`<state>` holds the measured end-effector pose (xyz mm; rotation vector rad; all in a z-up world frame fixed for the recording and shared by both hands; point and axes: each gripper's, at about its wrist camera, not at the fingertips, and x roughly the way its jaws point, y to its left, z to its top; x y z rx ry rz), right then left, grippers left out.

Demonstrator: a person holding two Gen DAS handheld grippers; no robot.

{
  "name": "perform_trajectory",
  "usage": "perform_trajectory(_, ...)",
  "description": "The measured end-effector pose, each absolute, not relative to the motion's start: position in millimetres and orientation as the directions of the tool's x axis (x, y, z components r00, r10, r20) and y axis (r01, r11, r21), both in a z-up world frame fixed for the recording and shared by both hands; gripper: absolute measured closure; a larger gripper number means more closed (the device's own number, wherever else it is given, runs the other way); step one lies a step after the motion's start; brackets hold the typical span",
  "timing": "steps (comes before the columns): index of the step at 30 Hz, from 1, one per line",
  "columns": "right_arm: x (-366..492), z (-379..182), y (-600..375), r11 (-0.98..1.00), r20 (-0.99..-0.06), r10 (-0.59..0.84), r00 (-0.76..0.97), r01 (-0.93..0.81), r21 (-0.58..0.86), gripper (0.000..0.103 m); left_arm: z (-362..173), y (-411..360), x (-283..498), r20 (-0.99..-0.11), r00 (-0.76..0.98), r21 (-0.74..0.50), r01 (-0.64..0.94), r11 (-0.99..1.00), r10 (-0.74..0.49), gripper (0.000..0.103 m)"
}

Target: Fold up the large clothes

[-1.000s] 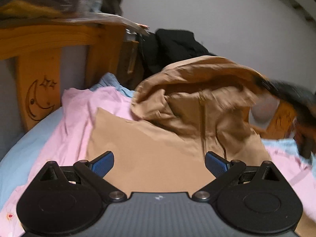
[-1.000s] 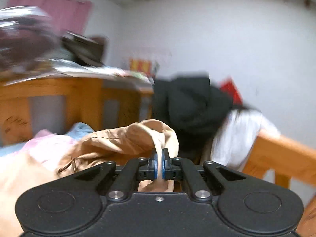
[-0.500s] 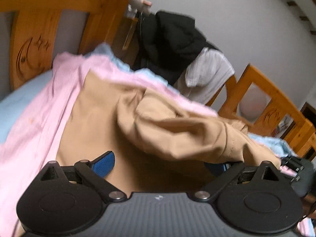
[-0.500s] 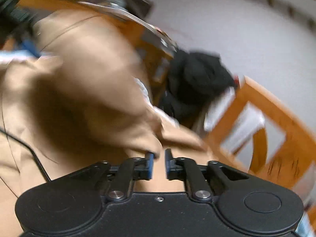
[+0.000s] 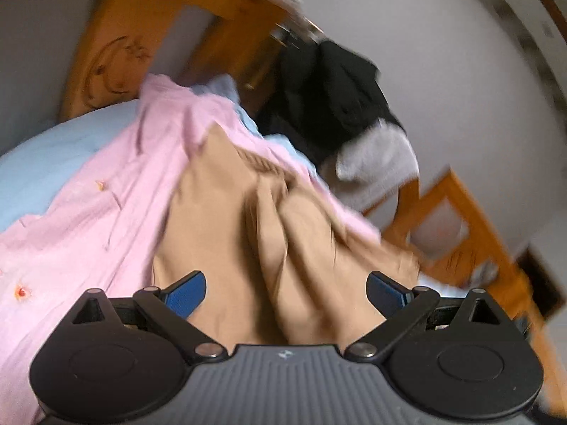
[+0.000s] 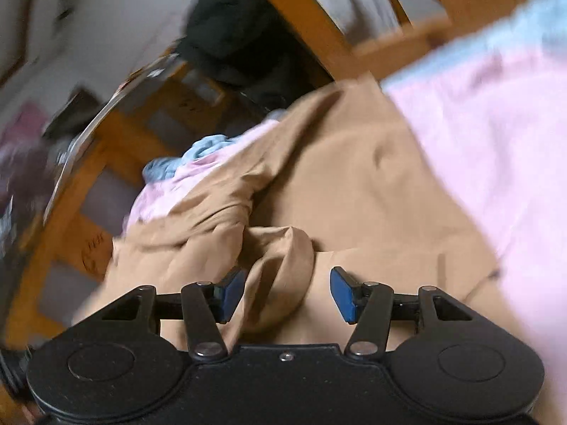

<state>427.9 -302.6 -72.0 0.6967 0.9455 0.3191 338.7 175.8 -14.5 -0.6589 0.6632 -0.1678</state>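
Tan garment (image 5: 283, 248) lies (bunched) beneath both parted tongs.

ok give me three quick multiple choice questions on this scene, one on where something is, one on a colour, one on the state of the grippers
1. What does the tan garment lie on?
A. a pink sheet
B. a wooden floor
C. a grey chair

2. What colour are the gripper pads?
A. red
B. blue
C. yellow

3. How does the right gripper stand?
A. shut on the garment
B. shut on nothing
C. open, over a fold of the garment

Answers: 1 A, the pink sheet shows around the garment's edges. 2 B, blue pads show in both views. 3 C, its pads stand apart with a tan fold between them, unpinched; the left gripper is open too.
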Motion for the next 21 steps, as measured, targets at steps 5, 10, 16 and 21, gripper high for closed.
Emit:
perform_trajectory(5, 451.6, -69.2, -283.3, 0.787, -0.670, 0.514, 0.536, 0.016, 0.616, 0.086, -18.5, 177.6, 385.6, -0.598, 0.747, -0.587, -0.162, 0.793, -0.289, 0.015)
perform_trajectory(10, 467.9, -38.7, -265.9, 0.906, -0.651, 0.382, 0.656, -0.126, 0.405, 0.096, -30.9, 150.6, 434.5, -0.703, 0.660, -0.468, -0.150, 0.871, -0.264, 0.089)
perform_trajectory(16, 491.0, -24.8, -255.7, 0.954, -0.556, 0.290, 0.779, -0.188, 0.235, 0.097, -42.8, 118.7, 454.8, -0.727, 0.664, -0.368, -0.164, 0.915, -0.174, 0.093)
perform_trajectory(21, 489.4, -58.5, -257.1, 0.957, -0.613, 0.276, 0.741, -0.154, 0.244, 0.095, -37.2, 121.8, 456.3, -0.714, 0.683, -0.335, -0.139, 0.932, -0.155, 0.094)
